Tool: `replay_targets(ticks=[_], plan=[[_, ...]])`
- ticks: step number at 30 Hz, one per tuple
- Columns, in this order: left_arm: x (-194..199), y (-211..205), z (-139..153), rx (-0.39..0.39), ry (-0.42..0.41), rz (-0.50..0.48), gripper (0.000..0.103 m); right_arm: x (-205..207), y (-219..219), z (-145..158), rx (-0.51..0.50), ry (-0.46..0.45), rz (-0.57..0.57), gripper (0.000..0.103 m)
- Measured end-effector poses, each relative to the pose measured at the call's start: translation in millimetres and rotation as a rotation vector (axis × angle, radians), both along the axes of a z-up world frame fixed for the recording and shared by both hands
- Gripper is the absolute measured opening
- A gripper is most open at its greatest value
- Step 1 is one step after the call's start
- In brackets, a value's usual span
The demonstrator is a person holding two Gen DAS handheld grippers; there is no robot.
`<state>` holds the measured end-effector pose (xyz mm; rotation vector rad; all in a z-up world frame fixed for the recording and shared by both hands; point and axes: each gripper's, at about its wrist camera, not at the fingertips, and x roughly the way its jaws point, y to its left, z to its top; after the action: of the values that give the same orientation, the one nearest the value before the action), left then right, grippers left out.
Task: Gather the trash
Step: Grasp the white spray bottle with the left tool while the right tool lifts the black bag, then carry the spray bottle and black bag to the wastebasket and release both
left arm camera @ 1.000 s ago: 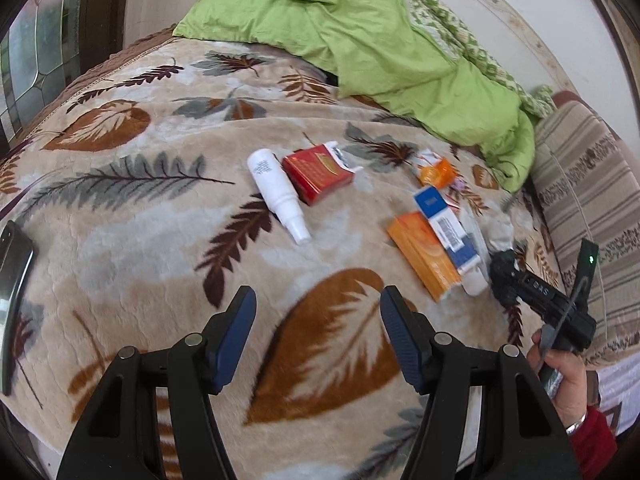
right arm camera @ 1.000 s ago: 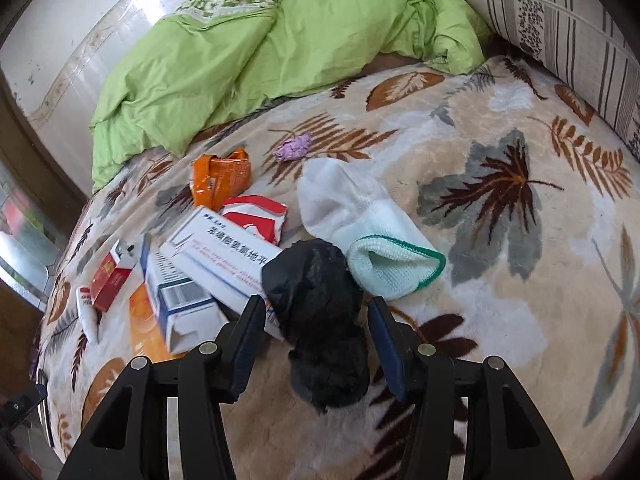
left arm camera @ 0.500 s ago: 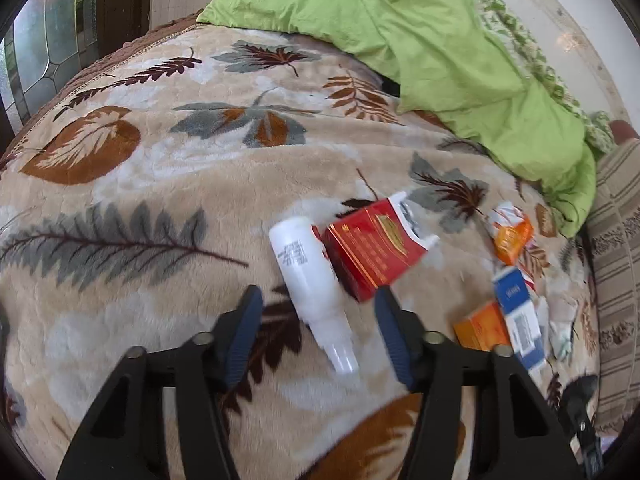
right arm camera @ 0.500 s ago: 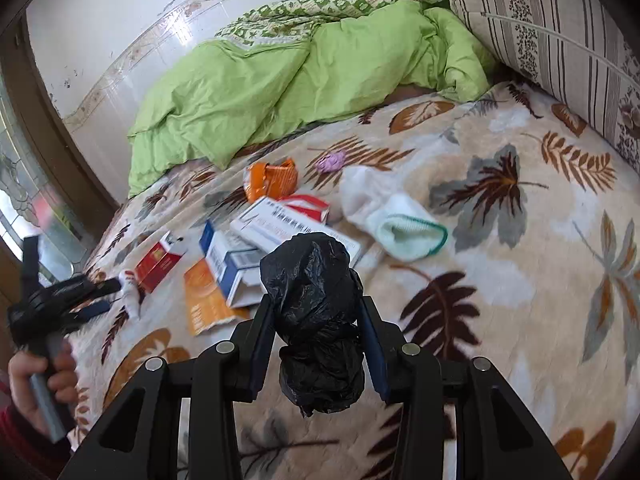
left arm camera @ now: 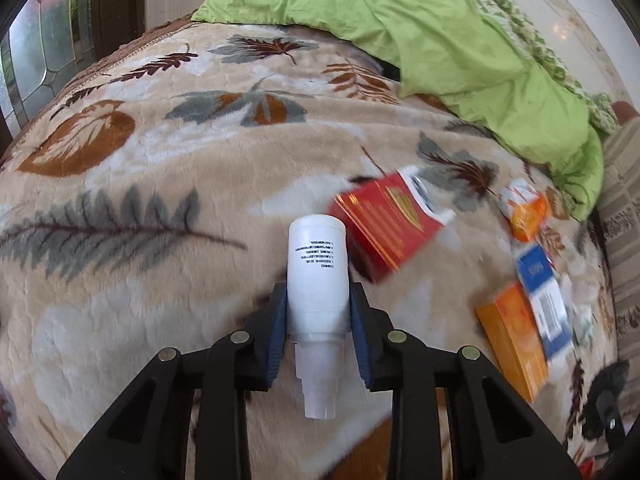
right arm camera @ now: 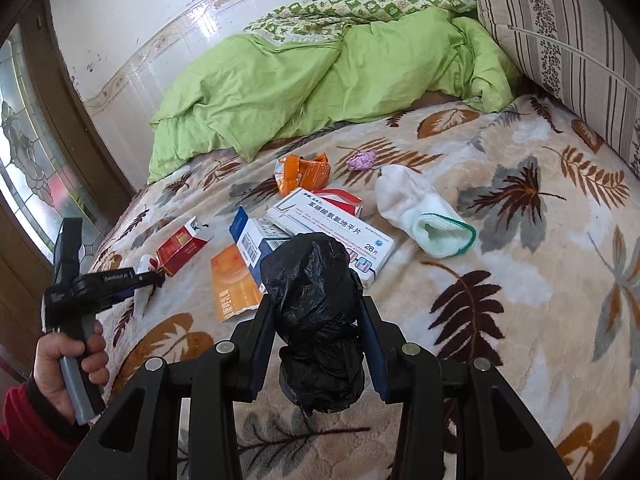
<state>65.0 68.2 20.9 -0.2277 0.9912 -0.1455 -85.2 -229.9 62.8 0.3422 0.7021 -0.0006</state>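
1. Left wrist view. Your left tool (left arm camera: 318, 308) has just been closing and now clamps the white spray bottle (left arm camera: 318, 264), its one item, nozzle toward the camera, over the leaf-print blanket (left arm camera: 160, 168). Loose on the bed beside it: one red carton (left arm camera: 384, 226), one orange wrapper (left arm camera: 526, 210), one blue-and-white box (left arm camera: 544, 296), one orange box (left arm camera: 514, 336). One green quilt (left arm camera: 440, 28) is heaped at the far side.

2. Right wrist view. Your right tool (right arm camera: 316, 312) is clamped on one bunched black trash bag (right arm camera: 316, 300), held above the blanket and not yet opened. Counted on the bed: one red carton (right arm camera: 182, 246), one orange box (right arm camera: 234, 288), one blue-and-white box (right arm camera: 254, 236), one white tablet box (right arm camera: 332, 226), one orange wrapper (right arm camera: 304, 172), one red-and-white packet (right arm camera: 340, 198), one purple wad (right arm camera: 362, 160), one white sock (right arm camera: 424, 208).

3. Progress, judged. The task is early: one bottle is gripped and nothing is bagged. About seven pieces are left; the sock may not be trash.
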Motion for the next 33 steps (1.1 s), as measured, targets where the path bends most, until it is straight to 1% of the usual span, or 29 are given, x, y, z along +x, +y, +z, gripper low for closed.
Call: replay_targets(ticks=[3, 6, 10, 15, 19, 27, 33], plan=[[-30.9, -4.9, 4.5, -0.007, -0.021, -0.046, 0.029, -6.3, 6.4, 4.8, -0.011, -0.014, 0.009, 0.044], [-61.6, -12.0, 12.5, -0.03, -0.042, -0.086, 0.029, -15.4, 14.2, 7.7, -0.01, -0.02, 0.022, 0.044], [-101.8, -28.4, 26.8, -0.029, -0.085, -0.146, 0.029, -28.0, 25.4, 13.0, -0.014, -0.035, 0.042, 0.044], [-145.8, -48.2, 48.2, 0.005, -0.142, -0.216, 0.029, -45.6, 31.4, 21.2, -0.002, -0.062, 0.043, 0.044], [-176.8, -57.0, 67.2, 0.012, -0.177, -0.24, 0.029, -61.0, 30.9, 30.6, 0.028, -0.1, 0.049, 0.044], [-223.9, -66.2, 93.9, 0.041, -0.241, -0.273, 0.029, -97.3, 33.1, 49.1, 0.027, -0.179, 0.071, 0.044], [-238.8, -70.9, 110.0, 0.038, -0.287, -0.286, 0.029, -116.0, 36.6, 54.0, 0.03, -0.201, 0.081, 0.044]])
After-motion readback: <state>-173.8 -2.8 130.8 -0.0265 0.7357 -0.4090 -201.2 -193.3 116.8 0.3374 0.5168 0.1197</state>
